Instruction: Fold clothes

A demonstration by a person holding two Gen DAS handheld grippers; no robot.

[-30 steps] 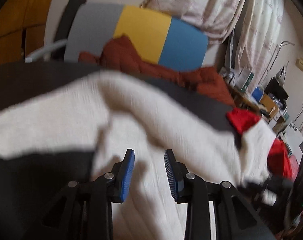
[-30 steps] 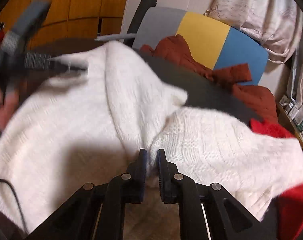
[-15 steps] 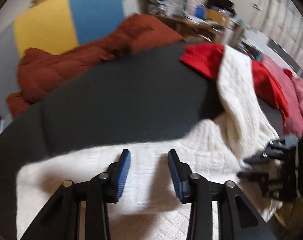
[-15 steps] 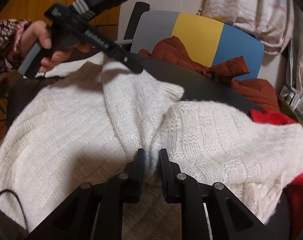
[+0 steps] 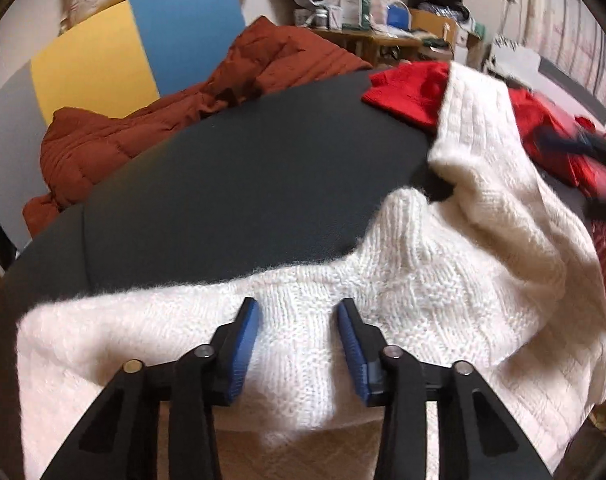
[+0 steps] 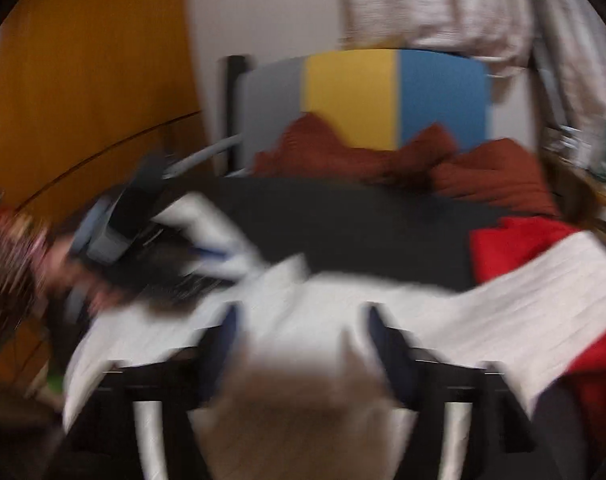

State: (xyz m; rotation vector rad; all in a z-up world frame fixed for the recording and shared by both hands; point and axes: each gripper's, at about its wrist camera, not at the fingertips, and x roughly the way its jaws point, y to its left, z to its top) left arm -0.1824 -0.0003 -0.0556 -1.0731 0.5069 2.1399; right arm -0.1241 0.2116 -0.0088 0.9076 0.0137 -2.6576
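Left wrist, white sweater (image 5: 443, 300) on black table (image 5: 243, 184)

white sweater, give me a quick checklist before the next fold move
1. Right gripper let go: ok. Its jaws have just been opening and now stand wide, pressing on nothing.
2. Left gripper has a grip: not ok. Its jaws have just been closing, but the white sweater lies below them, not pinched.
3. Sweater flat: not ok, bunched at the collar.
4. Sleeve clear of the red garment: not ok, it lies over it.
5. Bare table for folding: ok.
6. Right wrist view sharp: not ok, blurred.
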